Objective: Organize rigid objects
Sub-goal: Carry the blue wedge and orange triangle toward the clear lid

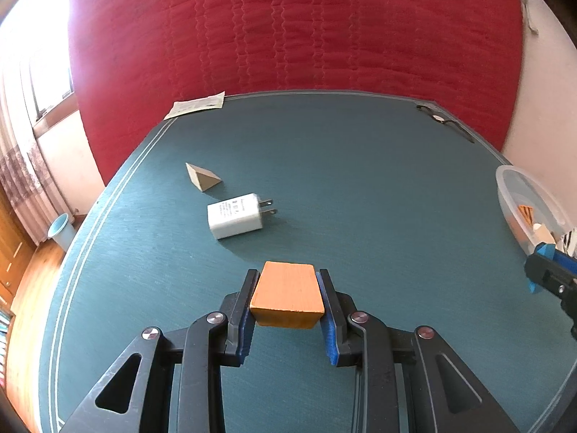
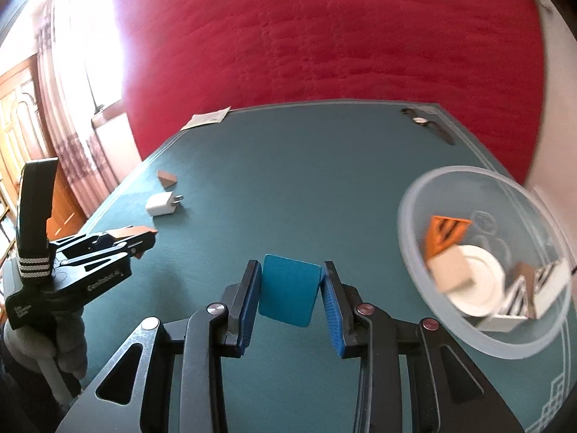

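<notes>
Between my left tongs [image 1: 288, 297] sits an orange block [image 1: 287, 294]; my right tongs [image 2: 290, 294] clamp a teal block [image 2: 289, 290].

Both blocks are held above the tabletop [image 1: 360, 187], each pressed by the blue pads on either side. Off to the right, the clear bowl [image 2: 414, 252] is blurred in my right view and cut off at the edge in my left, so I can only roughly make out an orange striped piece [image 2: 445, 232], a white disc [image 2: 479, 281] and black-and-white striped pieces inside. Further out lie a white charger [image 1: 234, 215] and, just beyond it, a wooden wedge [image 1: 202, 177]. At the far edge I see a paper slip [image 1: 196, 104] and a dark, indistinct watch [image 1: 441, 121].
</notes>
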Available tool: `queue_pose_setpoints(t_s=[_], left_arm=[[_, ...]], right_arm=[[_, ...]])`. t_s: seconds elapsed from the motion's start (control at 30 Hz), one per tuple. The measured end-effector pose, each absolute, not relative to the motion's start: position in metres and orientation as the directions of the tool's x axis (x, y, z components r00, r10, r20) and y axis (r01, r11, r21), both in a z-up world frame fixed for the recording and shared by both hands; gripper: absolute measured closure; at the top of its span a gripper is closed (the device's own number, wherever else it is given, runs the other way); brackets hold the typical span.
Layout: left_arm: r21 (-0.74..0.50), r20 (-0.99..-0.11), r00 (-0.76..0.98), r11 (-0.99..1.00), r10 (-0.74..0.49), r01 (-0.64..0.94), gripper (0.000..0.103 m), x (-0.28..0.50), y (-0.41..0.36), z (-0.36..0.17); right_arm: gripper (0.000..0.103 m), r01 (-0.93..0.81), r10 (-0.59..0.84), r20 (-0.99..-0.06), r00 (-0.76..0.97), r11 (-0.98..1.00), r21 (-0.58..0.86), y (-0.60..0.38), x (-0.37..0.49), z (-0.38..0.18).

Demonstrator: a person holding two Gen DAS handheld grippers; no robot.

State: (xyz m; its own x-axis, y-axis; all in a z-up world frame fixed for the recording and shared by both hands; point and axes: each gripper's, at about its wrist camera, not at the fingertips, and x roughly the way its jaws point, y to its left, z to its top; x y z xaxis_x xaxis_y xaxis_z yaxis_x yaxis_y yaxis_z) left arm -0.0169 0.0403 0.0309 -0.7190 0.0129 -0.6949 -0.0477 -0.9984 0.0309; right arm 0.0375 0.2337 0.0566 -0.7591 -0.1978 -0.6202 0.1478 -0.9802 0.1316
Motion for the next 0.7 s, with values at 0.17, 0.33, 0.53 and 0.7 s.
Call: queue_pose_setpoints(t_s=[0.17, 0.33, 0.53, 0.7], left_arm=[[0.028, -0.694, -0.719, -0.997, 0.028, -0.066, 0.071, -0.013, 0.051, 0.032], [0.023, -0.691, -0.722, -0.996, 0.044, -0.082, 0.071, -0.007, 0.06, 0.035], [0.014, -0.687, -0.724, -0.995, 0.065, -0.103, 0.071, -0.004, 0.07, 0.039], [0.013, -0.688, -0.721, -0.992, 0.081, -0.123, 0.071, -0.002, 0.081, 0.04]], right_arm=[[0.068, 0.09, -0.147, -0.601, -0.786, -0.988, 0.123, 0.263, 0.047, 0.062], [0.068, 0.012, -0.087, -0.582, -0.809, -0.991, 0.131, 0.295, 0.049, 0.07], [0.068, -0.084, -0.008, -0.568, -0.823, -0.987, 0.136, 0.332, 0.049, 0.075], [0.068, -0.156, 0.047, -0.566, -0.823, -0.977, 0.145, 0.359, 0.047, 0.072]])
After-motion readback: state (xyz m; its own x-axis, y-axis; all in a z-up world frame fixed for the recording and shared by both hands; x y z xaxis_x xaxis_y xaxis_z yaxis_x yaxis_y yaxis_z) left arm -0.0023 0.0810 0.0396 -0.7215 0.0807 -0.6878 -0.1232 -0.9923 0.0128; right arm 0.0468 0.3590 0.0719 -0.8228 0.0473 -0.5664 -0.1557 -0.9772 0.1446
